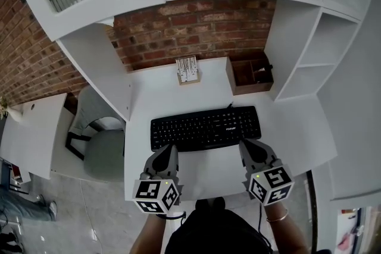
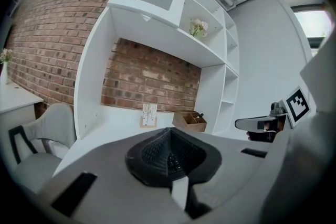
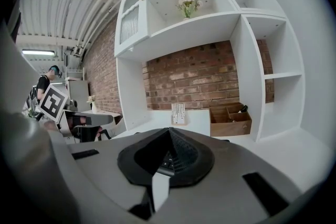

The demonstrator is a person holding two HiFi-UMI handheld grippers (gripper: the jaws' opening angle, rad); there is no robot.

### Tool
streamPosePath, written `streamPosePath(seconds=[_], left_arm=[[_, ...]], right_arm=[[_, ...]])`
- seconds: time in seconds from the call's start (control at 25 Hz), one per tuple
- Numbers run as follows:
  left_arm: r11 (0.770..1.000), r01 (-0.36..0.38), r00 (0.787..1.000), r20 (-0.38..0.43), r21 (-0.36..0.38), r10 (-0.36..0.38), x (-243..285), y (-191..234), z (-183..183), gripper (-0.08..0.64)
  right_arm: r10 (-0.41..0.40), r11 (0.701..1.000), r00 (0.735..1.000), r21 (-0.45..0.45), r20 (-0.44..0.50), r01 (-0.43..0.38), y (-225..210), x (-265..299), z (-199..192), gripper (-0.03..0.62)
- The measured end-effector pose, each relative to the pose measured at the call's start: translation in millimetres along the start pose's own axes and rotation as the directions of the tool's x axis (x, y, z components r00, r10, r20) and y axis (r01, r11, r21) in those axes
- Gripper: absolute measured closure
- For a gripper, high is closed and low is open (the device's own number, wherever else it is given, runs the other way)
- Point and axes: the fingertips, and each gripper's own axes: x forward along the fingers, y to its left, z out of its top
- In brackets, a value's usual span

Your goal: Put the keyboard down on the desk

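Observation:
A black keyboard (image 1: pixel 205 128) lies level across the middle of the white desk (image 1: pixel 208 175); I cannot tell whether it rests on the surface or hangs just above it. My left gripper (image 1: pixel 168 147) is shut on the keyboard's near edge towards its left end. My right gripper (image 1: pixel 249 144) is shut on the same edge towards its right end. In the left gripper view, the closed jaws (image 2: pixel 169 132) show a few keys (image 2: pixel 172 161) between the pads. The right gripper view shows the same: the jaws (image 3: pixel 169 131) are pinched over keys (image 3: pixel 166 161).
A small card holder (image 1: pixel 187 70) and a wooden organiser box (image 1: pixel 250 74) stand at the back of the desk against the brick wall. White shelving (image 1: pixel 309 50) rises on the right and overhead. A grey chair (image 1: pixel 98 140) and a side table (image 1: pixel 30 134) are to the left.

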Motion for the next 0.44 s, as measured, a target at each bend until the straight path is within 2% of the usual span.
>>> streamPosePath(seconds=[0.44], left_arm=[[1.000, 0.000, 1.000, 0.010, -0.006, 0.000, -1.2, 2.1, 3.6, 0.552]], right_arm=[[-0.003, 1.000, 1.000, 0.008, -0.006, 0.003, -0.1, 0.3, -4.3, 0.588]])
